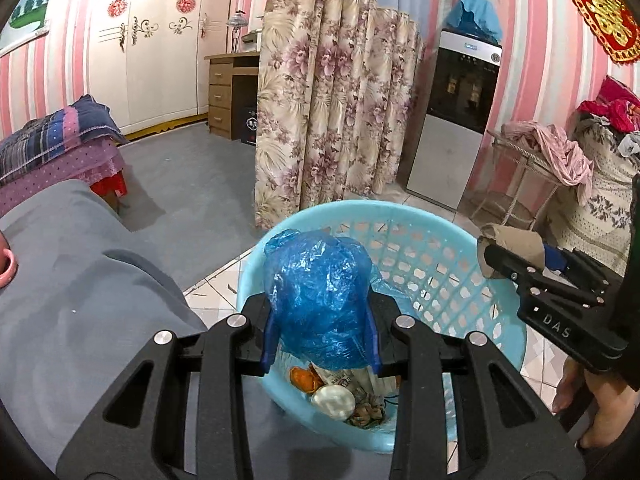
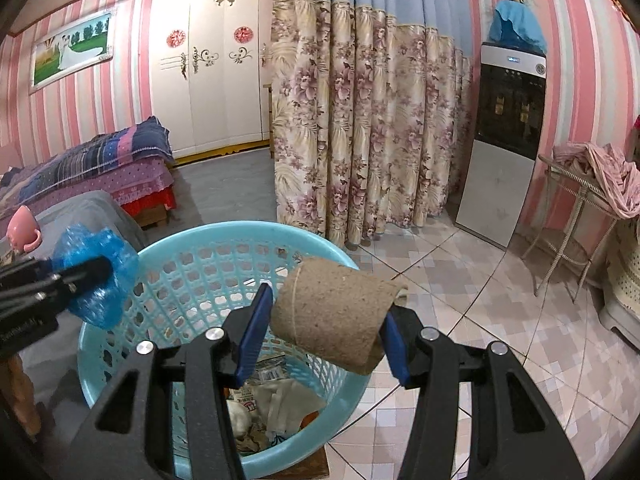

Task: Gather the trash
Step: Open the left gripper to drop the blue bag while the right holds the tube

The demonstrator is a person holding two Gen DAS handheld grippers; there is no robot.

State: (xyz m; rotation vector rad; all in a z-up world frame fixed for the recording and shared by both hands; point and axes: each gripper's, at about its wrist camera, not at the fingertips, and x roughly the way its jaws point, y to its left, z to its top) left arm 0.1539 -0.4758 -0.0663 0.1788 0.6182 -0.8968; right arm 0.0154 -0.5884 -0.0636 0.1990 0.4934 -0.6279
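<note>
A crumpled blue plastic bag (image 1: 318, 296) sits between the blue pads of my left gripper (image 1: 320, 340), which is shut on it, right above the light blue mesh basket (image 1: 452, 256). Wrappers and scraps (image 1: 340, 396) lie at the basket's bottom. My right gripper (image 2: 322, 320) is shut on a brown cardboard tube (image 2: 334, 316), held over the basket (image 2: 200, 264) near its right rim. The right wrist view shows the left gripper (image 2: 86, 274) with the blue bag (image 2: 96, 276) at the basket's left rim. In the left wrist view the right gripper (image 1: 516, 256) and tube (image 1: 514, 244) hang at the right.
A grey covered surface (image 1: 80, 300) lies left of the basket. A floral curtain (image 1: 336, 108) and a water dispenser (image 1: 456, 120) stand behind it on the tiled floor (image 2: 480, 300). A wire rack with clothes (image 2: 588, 200) stands at the right. A pink cup (image 2: 24, 228) sits at the left.
</note>
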